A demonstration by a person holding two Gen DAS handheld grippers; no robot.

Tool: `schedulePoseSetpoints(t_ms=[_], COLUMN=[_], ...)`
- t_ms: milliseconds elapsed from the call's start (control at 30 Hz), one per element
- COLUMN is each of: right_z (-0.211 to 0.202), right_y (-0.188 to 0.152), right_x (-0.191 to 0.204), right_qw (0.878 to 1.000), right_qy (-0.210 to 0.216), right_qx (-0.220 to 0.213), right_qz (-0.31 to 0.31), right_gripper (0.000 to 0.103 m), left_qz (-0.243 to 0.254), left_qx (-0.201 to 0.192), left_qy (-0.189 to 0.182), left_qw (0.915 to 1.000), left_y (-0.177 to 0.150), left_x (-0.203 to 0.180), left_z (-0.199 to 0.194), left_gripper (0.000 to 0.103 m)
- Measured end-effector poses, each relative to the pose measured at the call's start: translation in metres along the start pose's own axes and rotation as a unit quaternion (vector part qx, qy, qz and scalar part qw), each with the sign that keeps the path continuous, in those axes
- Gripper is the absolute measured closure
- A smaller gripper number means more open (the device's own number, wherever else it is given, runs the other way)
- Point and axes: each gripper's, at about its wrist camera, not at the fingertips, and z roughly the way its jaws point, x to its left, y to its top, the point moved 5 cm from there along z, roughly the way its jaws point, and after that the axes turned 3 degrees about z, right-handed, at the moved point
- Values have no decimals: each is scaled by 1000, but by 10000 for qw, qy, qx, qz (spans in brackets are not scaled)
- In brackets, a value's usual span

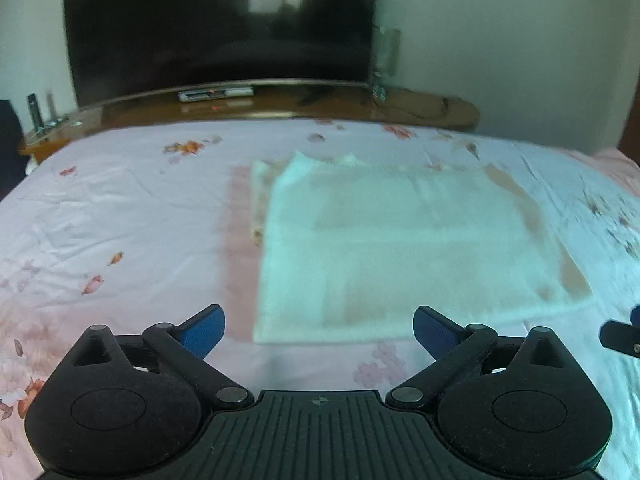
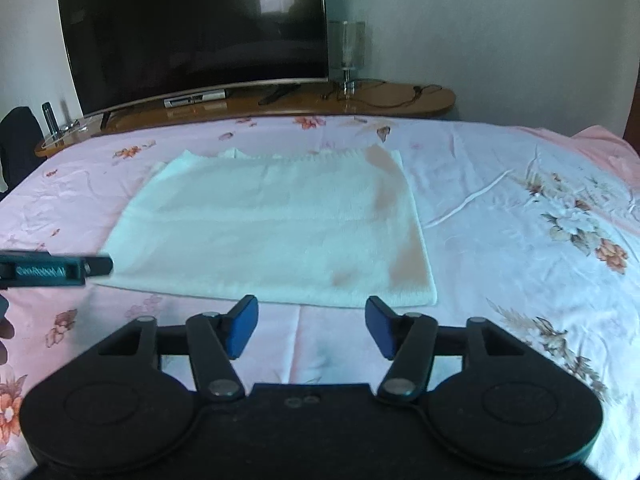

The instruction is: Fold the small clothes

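Note:
A white knitted garment point(image 1: 400, 248) lies folded into a flat rectangle on the pink floral bedsheet point(image 1: 120, 208). It also shows in the right wrist view point(image 2: 272, 232), with a pale tan stripe along its right side. My left gripper point(image 1: 319, 330) is open and empty, just short of the garment's near edge. My right gripper point(image 2: 312, 326) is open and empty, just short of the near edge too. The left gripper shows at the left edge of the right wrist view point(image 2: 56, 268), and part of the right gripper shows at the right edge of the left wrist view point(image 1: 620, 338).
A large dark TV point(image 2: 192, 32) stands on a wooden shelf point(image 2: 400, 100) beyond the bed's far edge. A glass lamp point(image 2: 348, 56) stands right of the TV. The bedsheet point(image 2: 520, 220) extends right of the garment.

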Motion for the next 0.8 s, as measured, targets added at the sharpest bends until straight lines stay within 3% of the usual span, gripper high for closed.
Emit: schedulePoseSetpoints(t_ms=[133, 367, 800], right_z=[-2, 16, 55], right_y=[0, 12, 24], right_x=[4, 6, 1], right_qw=[10000, 9996, 9982], right_qy=[68, 283, 563], right_qx=[15, 33, 224], right_qz=[53, 76, 31], right_gripper=[42, 40, 39], left_qz=[-173, -898, -2299], left_qx=[214, 622, 1066], left_qy=[-82, -292, -399], left_qw=[9996, 9936, 9665], left_y=[-2, -8, -18], left_x=[-1, -1, 8], left_z=[5, 25, 67], left_gripper=[3, 3, 3])
